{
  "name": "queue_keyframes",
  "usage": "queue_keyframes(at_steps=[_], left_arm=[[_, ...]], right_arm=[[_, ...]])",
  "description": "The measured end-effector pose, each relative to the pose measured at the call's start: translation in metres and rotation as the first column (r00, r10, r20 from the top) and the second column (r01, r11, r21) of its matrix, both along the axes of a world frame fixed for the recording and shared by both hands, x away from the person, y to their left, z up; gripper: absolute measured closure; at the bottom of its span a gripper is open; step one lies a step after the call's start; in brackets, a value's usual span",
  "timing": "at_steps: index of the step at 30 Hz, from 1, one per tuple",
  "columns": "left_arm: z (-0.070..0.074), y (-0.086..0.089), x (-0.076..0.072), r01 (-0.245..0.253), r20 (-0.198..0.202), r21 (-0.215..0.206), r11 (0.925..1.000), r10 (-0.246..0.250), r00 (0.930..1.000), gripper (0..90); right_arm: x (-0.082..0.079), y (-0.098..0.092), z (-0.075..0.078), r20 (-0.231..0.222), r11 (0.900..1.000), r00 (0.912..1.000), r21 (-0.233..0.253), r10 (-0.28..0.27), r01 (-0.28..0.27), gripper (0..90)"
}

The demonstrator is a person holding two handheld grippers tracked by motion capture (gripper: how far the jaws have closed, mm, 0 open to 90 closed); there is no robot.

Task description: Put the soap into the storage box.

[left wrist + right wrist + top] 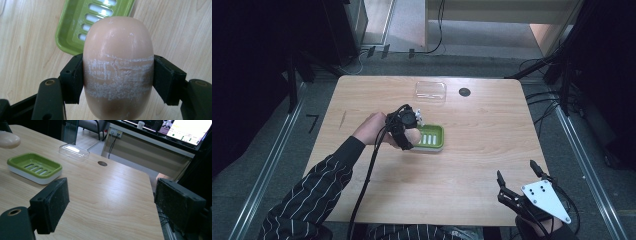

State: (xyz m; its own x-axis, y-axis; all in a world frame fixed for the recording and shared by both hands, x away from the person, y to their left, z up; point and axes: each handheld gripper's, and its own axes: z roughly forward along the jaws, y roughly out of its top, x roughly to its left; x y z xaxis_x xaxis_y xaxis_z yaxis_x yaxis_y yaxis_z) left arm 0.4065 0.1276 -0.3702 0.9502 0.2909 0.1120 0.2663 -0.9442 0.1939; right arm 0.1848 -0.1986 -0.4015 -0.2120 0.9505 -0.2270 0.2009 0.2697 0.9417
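A: Report the status of the left gripper (412, 131).

B: Jaws clamped on the bar of soap (118, 67). In the left gripper view, one jaw presses each long side of the bar at mid-height. The bar is pale pink and rounded, with a band of white scuff marks across its middle.

A: Location of the bar of soap?

B: In the high view it is near the centre of the table (377, 95), at the left edge of the soap dish (432, 136), at about 9 o'clock from the dish. In the right gripper view the bar is raised above the table surface, apart from the dish.

A: Describe the soap dish.

B: Green slotted tray on a white base, resting flat on the table. The slots are unobstructed.

A: Status of the right gripper (517, 176)?

B: Jaws spread wide apart, nothing between them. It is at the near right edge of the table, at about 5 o'clock from the dish and well apart from it.

A: Other items?

B: A clear plastic lid (430, 91) lies at 12 o'clock from the dish, near the far edge. A round cable port (464, 92) sits just beside it, at 3 o'clock.
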Motion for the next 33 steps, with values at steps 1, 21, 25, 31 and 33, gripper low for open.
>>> queue_keyframes(at_steps=[1, 21, 25, 31, 33], left_arm=[[0.001, -0.001, 0.000, 0.006, 0.005, 0.003, 1.0000, -0.006, 1.0000, 33.7], [-0.003, -0.020, 0.016, 0.093, 0.019, 0.014, 0.9956, -0.093, 0.9955, 33.7], [-0.006, -0.023, 0.018, 0.106, 0.019, 0.017, 0.9943, -0.106, 0.9942, 33.7], [-0.012, -0.026, 0.022, 0.112, 0.016, 0.026, 0.9934, -0.112, 0.9935, 33.6], [-0.013, -0.027, 0.023, 0.121, 0.020, 0.031, 0.9921, -0.122, 0.9924, 33.6]], right_arm=[[0.000, 0.000, 0.000, -0.001, 1.000, 1.0000, 0.000, 0.000, 0.000, 13.4], [-0.006, -0.003, 0.000, -0.005, 1.000, 0.9996, 0.001, -0.028, 0.028, 13.4], [-0.006, -0.004, 0.000, -0.006, 1.000, 0.9996, 0.000, -0.029, 0.029, 13.4], [-0.007, -0.004, 0.000, -0.004, 1.000, 0.9996, -0.003, -0.029, 0.029, 13.4], [-0.007, -0.004, 0.000, -0.004, 1.000, 0.9996, -0.003, -0.029, 0.029, 13.4]])
